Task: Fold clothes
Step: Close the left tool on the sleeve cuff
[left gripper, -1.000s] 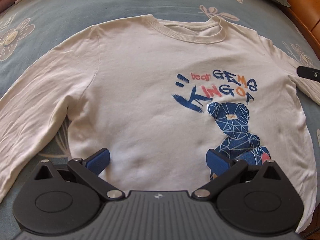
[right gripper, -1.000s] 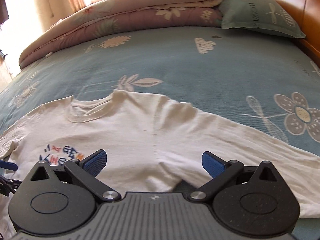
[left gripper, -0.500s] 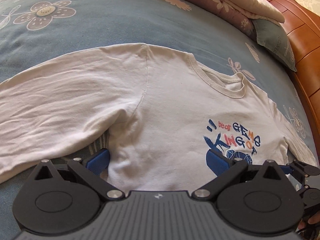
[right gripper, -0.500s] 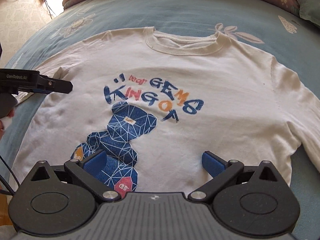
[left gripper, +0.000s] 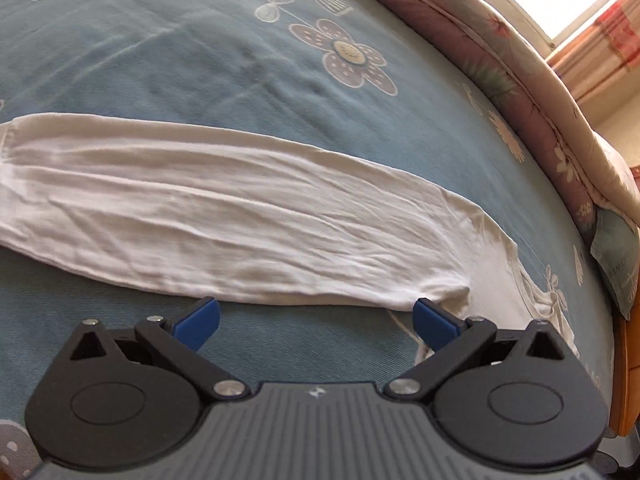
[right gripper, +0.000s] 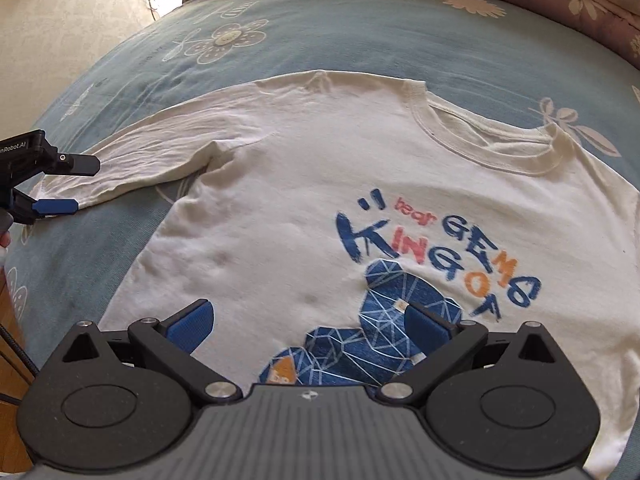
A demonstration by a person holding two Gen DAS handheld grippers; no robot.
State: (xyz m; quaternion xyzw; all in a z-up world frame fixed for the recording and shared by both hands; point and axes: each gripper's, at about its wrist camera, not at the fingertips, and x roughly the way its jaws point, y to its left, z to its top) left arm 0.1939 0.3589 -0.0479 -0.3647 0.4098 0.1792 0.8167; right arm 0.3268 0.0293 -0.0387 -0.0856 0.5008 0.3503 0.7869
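White shirt (right gripper: pixel 304 184), blue bear print (right gripper: pixel 384 320); blue floral bedsheet (left gripper: pixel 224 64).

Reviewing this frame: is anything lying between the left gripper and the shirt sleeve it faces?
Nothing visible does. The left gripper is open just short of the sleeve, with only bare bedspread between its fingers and the sleeve's near edge. Nothing rests on the sleeve.

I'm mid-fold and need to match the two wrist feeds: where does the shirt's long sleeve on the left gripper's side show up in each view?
Left wrist view: the sleeve lies flat across the middle, just beyond the open left gripper.
Right wrist view: the same sleeve runs from the shirt's shoulder to the left edge, ending by the left gripper.
Shared landmark: the ribbed neckline.
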